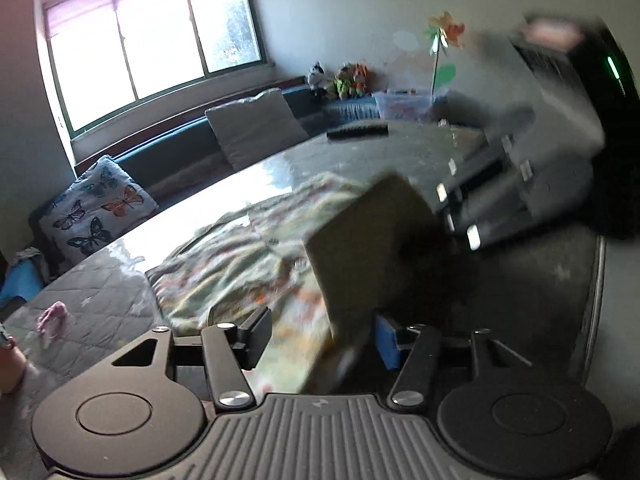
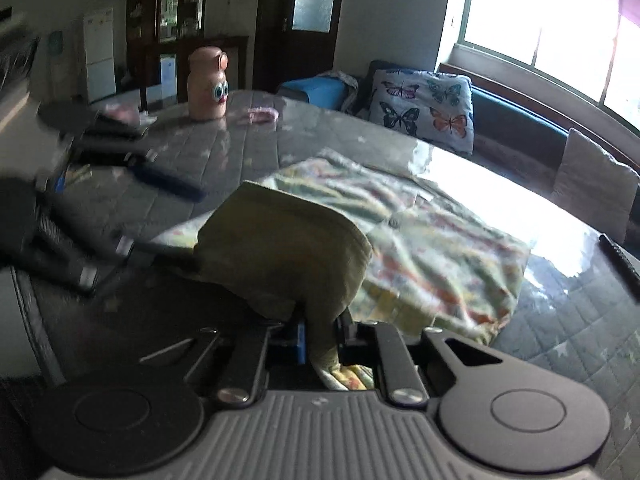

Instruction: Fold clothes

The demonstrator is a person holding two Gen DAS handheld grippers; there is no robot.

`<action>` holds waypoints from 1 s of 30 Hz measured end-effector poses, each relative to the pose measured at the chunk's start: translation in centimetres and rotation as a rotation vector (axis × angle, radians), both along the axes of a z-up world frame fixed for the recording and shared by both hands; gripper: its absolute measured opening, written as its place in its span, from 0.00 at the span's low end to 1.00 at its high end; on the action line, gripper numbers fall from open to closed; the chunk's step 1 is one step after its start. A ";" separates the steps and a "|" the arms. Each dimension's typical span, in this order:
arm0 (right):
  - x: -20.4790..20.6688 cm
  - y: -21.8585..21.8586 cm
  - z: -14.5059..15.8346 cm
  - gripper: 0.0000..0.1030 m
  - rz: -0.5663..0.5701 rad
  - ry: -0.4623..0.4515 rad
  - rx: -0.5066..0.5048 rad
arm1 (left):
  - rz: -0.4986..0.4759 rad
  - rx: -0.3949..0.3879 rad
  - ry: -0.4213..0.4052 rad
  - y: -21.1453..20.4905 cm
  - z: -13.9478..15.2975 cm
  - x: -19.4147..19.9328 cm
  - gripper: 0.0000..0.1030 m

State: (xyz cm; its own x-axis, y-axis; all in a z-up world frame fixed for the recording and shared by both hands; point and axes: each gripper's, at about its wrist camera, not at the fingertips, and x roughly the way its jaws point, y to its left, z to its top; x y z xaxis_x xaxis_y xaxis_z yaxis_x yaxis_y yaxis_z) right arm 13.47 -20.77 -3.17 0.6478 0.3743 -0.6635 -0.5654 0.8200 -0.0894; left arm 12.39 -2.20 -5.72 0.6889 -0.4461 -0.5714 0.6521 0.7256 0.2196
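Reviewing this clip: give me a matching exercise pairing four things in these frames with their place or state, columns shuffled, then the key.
Things:
1. patterned garment
2. right gripper
3. left gripper
4. peach bottle with eyes

Places or states:
A. standing upright at the table's far end
B. open, fingers apart
C. lying on the quilted table, one edge lifted
D. shut on an olive-lined fold

Pairs: 1-C, 2-D, 3-B, 4-A

Bright wide window (image 1: 152,40) on far wall, dark bench sofa (image 1: 168,152) beneath with butterfly cushion (image 1: 96,210), white walls, dark wooden cabinet (image 2: 176,12) far left.
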 end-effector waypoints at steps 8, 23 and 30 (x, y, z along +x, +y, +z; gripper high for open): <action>0.7 -0.4 -0.1 0.11 -0.038 0.003 0.032 | 0.006 0.252 -0.159 -1.2 -4.4 -1.0 0.56; -4.5 -0.9 3.6 0.08 -0.010 -0.078 0.061 | -0.016 0.113 -0.132 1.6 -0.1 -4.9 0.06; -9.5 -0.7 6.1 0.07 0.076 -0.072 0.054 | -0.026 0.049 -0.060 3.3 2.7 -9.2 0.06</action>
